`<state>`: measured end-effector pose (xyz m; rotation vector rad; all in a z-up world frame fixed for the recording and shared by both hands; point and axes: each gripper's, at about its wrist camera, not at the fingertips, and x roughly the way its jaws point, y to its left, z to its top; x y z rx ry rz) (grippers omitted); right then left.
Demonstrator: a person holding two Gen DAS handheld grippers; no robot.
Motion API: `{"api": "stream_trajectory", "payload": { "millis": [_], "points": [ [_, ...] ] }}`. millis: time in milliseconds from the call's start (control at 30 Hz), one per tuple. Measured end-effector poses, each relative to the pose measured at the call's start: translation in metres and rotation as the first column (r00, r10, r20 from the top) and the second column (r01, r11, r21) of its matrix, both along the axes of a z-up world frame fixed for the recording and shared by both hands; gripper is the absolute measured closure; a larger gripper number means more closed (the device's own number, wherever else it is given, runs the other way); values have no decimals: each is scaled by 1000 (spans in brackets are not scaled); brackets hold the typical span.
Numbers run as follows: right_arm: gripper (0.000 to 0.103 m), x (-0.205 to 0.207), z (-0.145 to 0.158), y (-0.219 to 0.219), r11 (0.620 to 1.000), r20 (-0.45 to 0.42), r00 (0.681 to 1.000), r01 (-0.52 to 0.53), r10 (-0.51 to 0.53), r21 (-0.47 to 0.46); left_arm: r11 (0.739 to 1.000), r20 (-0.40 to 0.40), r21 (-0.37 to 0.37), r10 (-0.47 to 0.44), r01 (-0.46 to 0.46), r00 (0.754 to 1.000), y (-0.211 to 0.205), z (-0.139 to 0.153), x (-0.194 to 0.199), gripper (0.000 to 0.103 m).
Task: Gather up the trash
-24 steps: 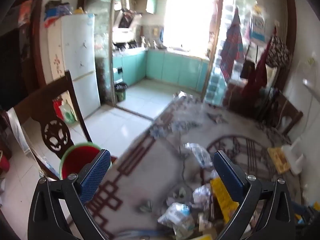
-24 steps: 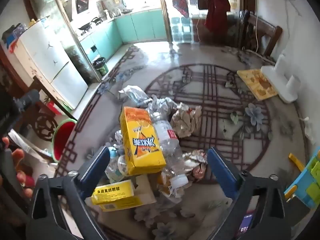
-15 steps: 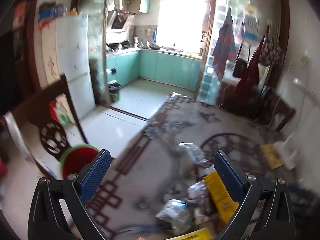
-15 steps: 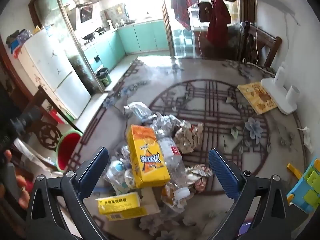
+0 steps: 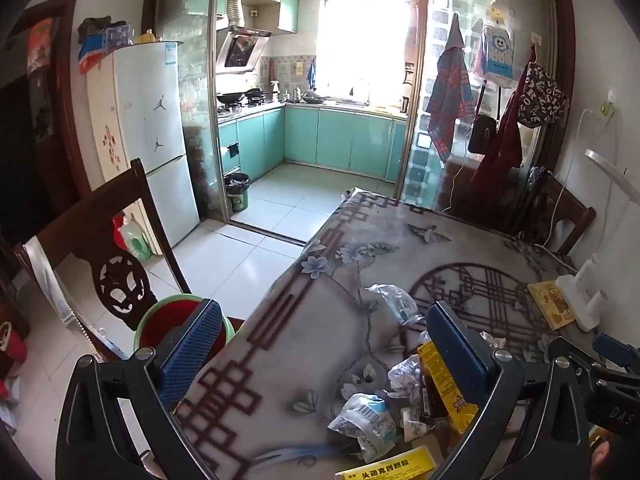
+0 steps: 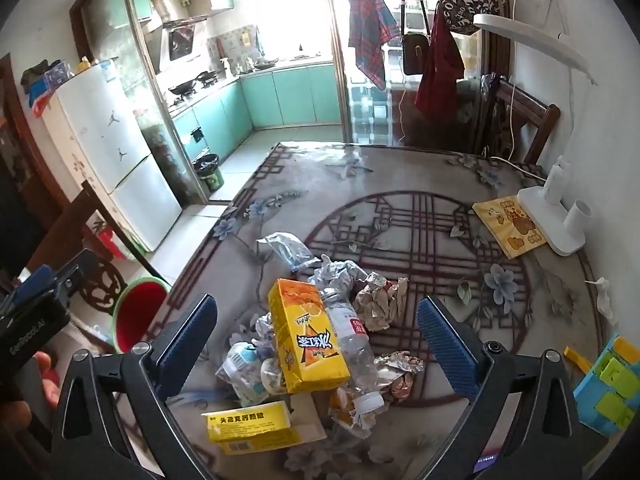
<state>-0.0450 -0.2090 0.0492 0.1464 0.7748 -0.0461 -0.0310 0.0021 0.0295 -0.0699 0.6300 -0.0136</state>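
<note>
two grippers hover with fingers spread wide and nothing between them: the left gripper [image 5: 320, 354] over the table's left edge, the right gripper [image 6: 318, 340] above the trash pile. in that pile, an orange juice carton [image 6: 306, 336] lies flat on top, its long axis running away from the right wrist camera and leaning slightly left, printed face up. a clear plastic bottle [image 6: 354, 350] lies alongside it, touching, white cap toward the camera. a yellow medicine box [image 6: 248, 426] lies crosswise at the near edge, beside crumpled foil wrappers [image 6: 380, 300]. all of it rests near the front of a table [image 6: 400, 184] covered in a grey cloth with flowers and dark lattice. off the left edge stands a red bucket [image 6: 138, 314] with a green rim beside a dark wooden chair [image 5: 116, 256]; beyond are a white fridge [image 5: 148, 128] and teal kitchen cabinets [image 5: 340, 140].
</note>
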Motion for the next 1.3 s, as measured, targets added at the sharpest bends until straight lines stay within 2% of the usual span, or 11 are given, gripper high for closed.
{"api": "stream_trajectory", "payload": {
  "millis": [300, 500, 1300],
  "points": [
    [2, 0, 24, 13, 998, 66, 998, -16, 20, -64, 1000, 12, 13, 21, -21, 1000, 7, 5, -7, 0],
    [2, 1, 35, 20, 995, 100, 995, -17, 27, -97, 999, -3, -11, 49, -49, 999, 13, 3, -8, 0],
    [2, 0, 44, 32, 991, 131, 989, -45, 62, -125, 999, 12, -3, 51, -50, 999, 18, 2, -14, 0]
  ]
}}
